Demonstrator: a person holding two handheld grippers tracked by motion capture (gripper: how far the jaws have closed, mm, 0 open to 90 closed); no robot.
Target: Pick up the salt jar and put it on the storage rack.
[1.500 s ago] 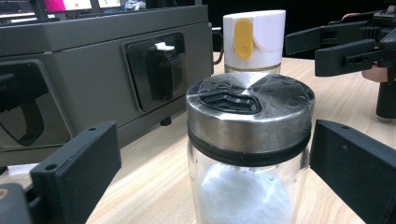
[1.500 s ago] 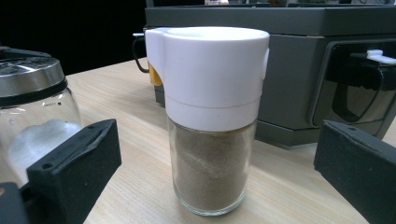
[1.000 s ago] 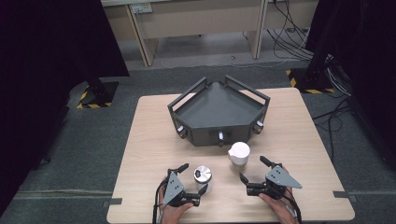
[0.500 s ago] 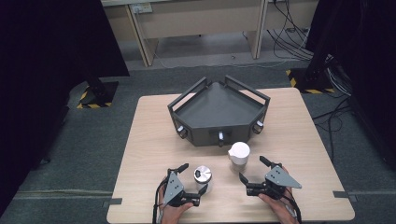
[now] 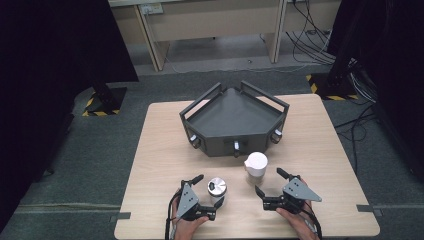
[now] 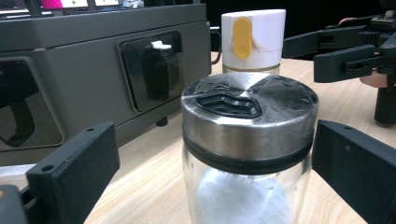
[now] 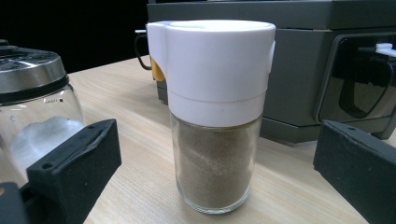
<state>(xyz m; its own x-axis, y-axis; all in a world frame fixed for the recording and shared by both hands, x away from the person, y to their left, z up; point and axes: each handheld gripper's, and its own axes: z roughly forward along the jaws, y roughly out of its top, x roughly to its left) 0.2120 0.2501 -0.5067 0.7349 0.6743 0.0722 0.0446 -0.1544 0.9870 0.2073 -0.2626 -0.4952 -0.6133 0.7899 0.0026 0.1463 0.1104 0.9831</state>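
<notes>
A glass shaker with a metal lid (image 5: 217, 186) (image 6: 247, 140), holding white powder, stands near the table's front edge. My left gripper (image 5: 211, 189) (image 6: 215, 175) is open, with a jaw on each side of the shaker and a gap to each. A white-lidded shaker (image 5: 255, 165) (image 7: 215, 116) of brown powder stands to the right, close to the grey tray. My right gripper (image 5: 268, 180) (image 7: 217, 172) is open and points at it, its jaws short of the glass. The left gripper view also shows the white-lidded shaker (image 6: 252, 39) and the right gripper (image 6: 345, 51).
A dark grey angular tray (image 5: 235, 117) (image 6: 93, 70) (image 7: 303, 70) with raised rails and knobs on its front stands mid-table behind both shakers. The wooden table (image 5: 325, 150) has bare room at left and right. Cables and desk legs lie on the floor beyond.
</notes>
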